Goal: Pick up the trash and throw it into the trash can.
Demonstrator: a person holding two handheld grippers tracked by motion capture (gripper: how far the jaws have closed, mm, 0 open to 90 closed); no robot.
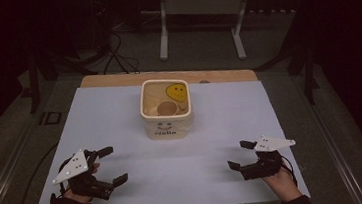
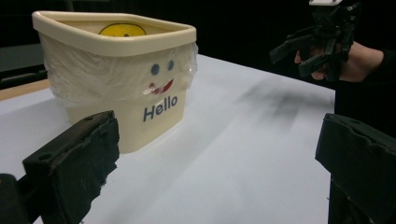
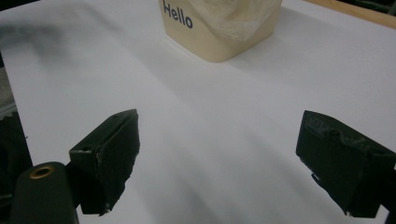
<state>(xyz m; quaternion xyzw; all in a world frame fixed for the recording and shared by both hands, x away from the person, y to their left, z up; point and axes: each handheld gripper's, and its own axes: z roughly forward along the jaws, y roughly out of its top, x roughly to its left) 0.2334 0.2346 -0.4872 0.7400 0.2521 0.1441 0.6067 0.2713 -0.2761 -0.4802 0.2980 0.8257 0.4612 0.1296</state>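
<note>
A cream square bin [image 1: 169, 127] stands at the middle of the white table, lined with clear plastic, with a face and the word "Hello" on its front [image 2: 159, 109]. Inside it lie a yellow smiley disc [image 1: 176, 92] and a round tan cup [image 1: 166, 108]. My left gripper [image 1: 116, 164] rests near the front left corner, open with nothing between its jaws [image 2: 215, 163]. Open and holding nothing too, my right gripper [image 1: 237, 155] sits near the front right corner [image 3: 217, 154]. The left gripper view shows it across the table [image 2: 290, 60], held by a hand. The bin's lower corner [image 3: 224, 32] lies ahead of it.
The white tabletop [image 1: 106, 124] stretches bare between both grippers and the bin. A wooden strip [image 1: 111, 80] runs along its far edge. Beyond stand a metal table frame [image 1: 199, 7] and cables [image 1: 119, 57] on the dark floor.
</note>
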